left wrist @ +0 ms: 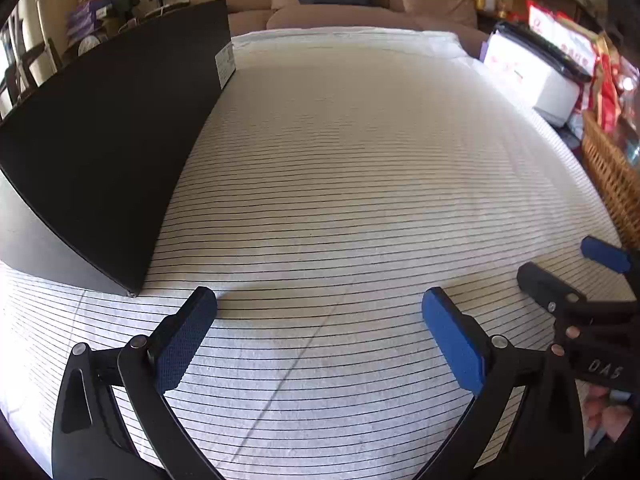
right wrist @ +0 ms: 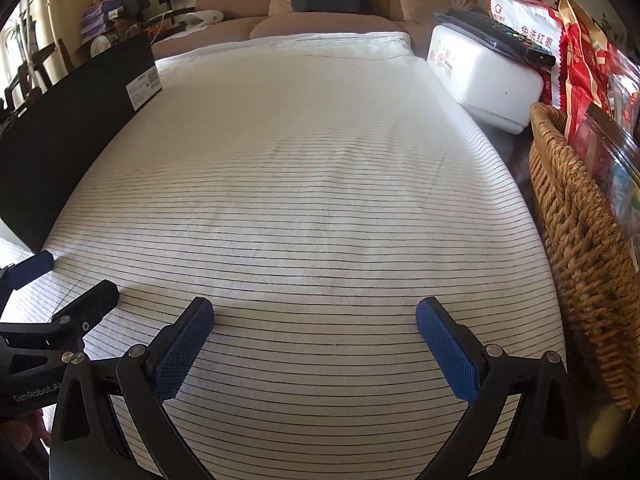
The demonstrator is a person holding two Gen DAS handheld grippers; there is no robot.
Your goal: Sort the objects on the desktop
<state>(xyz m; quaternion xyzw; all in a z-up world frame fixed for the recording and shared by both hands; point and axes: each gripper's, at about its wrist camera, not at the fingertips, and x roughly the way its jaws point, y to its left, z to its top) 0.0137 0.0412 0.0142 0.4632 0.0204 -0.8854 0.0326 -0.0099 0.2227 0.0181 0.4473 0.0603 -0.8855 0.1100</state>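
Observation:
My left gripper is open and empty, low over the striped white cloth. My right gripper is open and empty too, beside it over the same cloth. The right gripper shows at the right edge of the left wrist view; the left gripper shows at the left edge of the right wrist view. A long black box with a white label lies along the cloth's left side, also in the right wrist view. No small loose objects show on the cloth.
A wicker basket with packets stands at the right edge. Behind it sit a white case with a black remote on top, and red snack bags. A brown sofa lies beyond the table.

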